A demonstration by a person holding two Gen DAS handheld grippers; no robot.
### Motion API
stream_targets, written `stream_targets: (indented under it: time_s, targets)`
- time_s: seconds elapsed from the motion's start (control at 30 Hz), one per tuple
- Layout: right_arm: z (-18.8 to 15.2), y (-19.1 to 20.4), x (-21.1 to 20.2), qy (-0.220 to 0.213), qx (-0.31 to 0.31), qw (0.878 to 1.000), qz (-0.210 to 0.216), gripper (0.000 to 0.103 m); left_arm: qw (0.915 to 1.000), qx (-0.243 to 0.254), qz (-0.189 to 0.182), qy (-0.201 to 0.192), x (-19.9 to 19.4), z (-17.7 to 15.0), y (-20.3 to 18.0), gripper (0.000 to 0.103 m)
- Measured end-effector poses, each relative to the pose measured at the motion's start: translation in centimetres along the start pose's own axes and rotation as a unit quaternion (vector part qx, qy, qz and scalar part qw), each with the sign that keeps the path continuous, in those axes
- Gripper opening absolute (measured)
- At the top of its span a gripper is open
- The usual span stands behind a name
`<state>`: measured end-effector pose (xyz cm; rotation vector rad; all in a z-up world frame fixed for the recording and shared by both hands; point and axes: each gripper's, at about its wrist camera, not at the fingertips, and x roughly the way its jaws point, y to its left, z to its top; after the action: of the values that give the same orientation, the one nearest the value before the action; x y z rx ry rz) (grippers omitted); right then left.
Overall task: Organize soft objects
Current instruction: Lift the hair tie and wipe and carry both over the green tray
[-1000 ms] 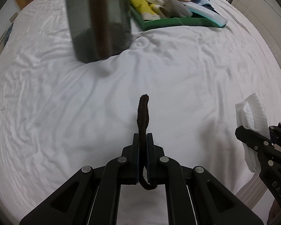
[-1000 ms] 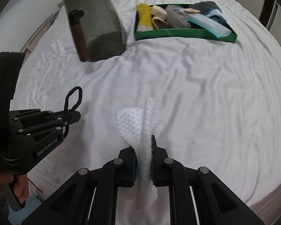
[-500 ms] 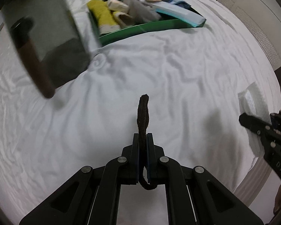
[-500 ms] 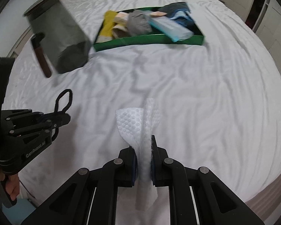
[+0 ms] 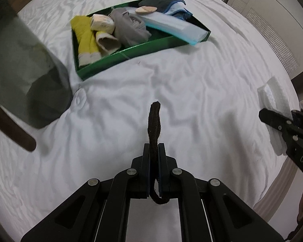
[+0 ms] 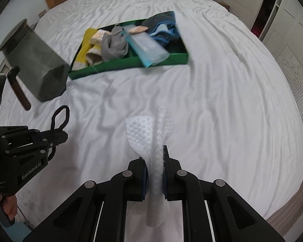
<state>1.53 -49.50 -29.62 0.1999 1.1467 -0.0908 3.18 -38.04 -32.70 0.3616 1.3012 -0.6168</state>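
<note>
My left gripper [image 5: 154, 148] is shut on a dark brown hair tie [image 5: 154, 125], which sticks up past the fingertips above the white bed; the right wrist view shows its loop [image 6: 59, 117] too. My right gripper [image 6: 154, 151] is shut on a white quilted cloth [image 6: 149, 133], also visible at the right edge of the left wrist view [image 5: 272, 94]. Both hover over the near part of the bed. A green tray [image 5: 131, 54] further back holds a yellow cloth [image 5: 84, 34], grey fabric [image 5: 129, 28], a blue pack [image 5: 175, 28] and dark blue cloths [image 5: 167, 2].
A dark translucent jug [image 6: 36, 60] with a brown handle [image 6: 20, 88] stands left of the tray on the wrinkled white sheet [image 6: 212, 92]. The bed's edge runs along the right and near sides. White cupboards [image 6: 288, 16] stand beyond the bed. A hand [image 6: 9, 205] holds the left gripper.
Both grippers have moved across the bed with their loads, so the jug has slid to the left of the views and the green tray has come nearer and more central.
</note>
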Motion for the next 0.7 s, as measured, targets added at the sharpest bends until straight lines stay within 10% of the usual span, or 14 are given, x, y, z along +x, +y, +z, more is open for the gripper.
stream_targets:
  time_s: [0.7]
  targets:
    - [9.9,-3.6,-0.1,-0.1,-0.01,0.995,-0.018,0.011,0.9982,-0.037,0.018,-0.043,0.2,9.0,0.6,0.004]
